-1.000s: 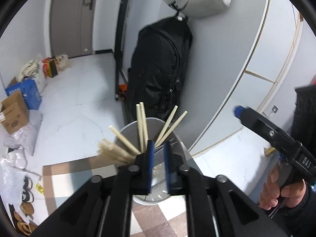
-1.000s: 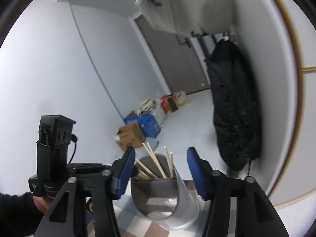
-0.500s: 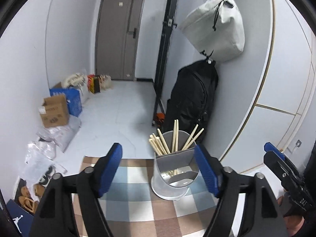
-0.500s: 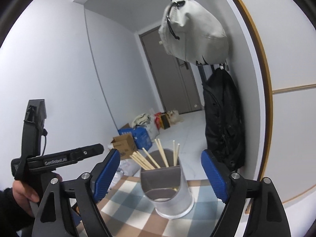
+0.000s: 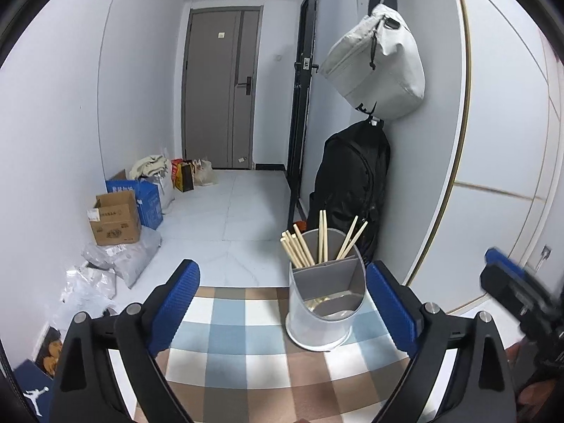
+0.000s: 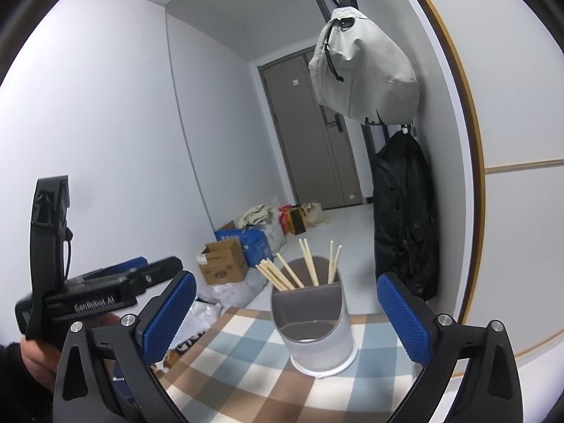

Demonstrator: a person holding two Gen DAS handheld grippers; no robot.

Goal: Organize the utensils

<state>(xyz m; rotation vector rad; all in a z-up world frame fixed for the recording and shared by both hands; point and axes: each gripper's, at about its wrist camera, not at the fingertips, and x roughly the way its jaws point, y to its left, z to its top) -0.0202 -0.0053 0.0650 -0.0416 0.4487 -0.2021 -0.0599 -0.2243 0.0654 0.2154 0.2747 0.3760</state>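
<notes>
Left gripper (image 5: 282,303): you are holding it level and pointing it forward over the checked cloth (image 5: 232,349), its blue pads (image 5: 174,303) spread wide and gripping nothing.

Right gripper (image 6: 287,313): you are holding it low over the same cloth (image 6: 246,370), tipped slightly upward, pads (image 6: 405,320) spread wide and empty. In the right view your left hand (image 6: 33,356) is wrapping the other tool's handle at the lower left edge.

Holder (image 5: 324,299): a grey two-compartment cup, standing upright on the cloth near its far edge, between the pads in both views and touching neither gripper.

Chopsticks (image 5: 310,243): a pale bundle, standing in the holder's taller rear compartment and fanning outward. The front compartment's contents are too unclear to name.

Backdrop: a black backpack (image 5: 352,190) is hanging by the wall behind the holder, a grey bag (image 5: 377,63) above it.
</notes>
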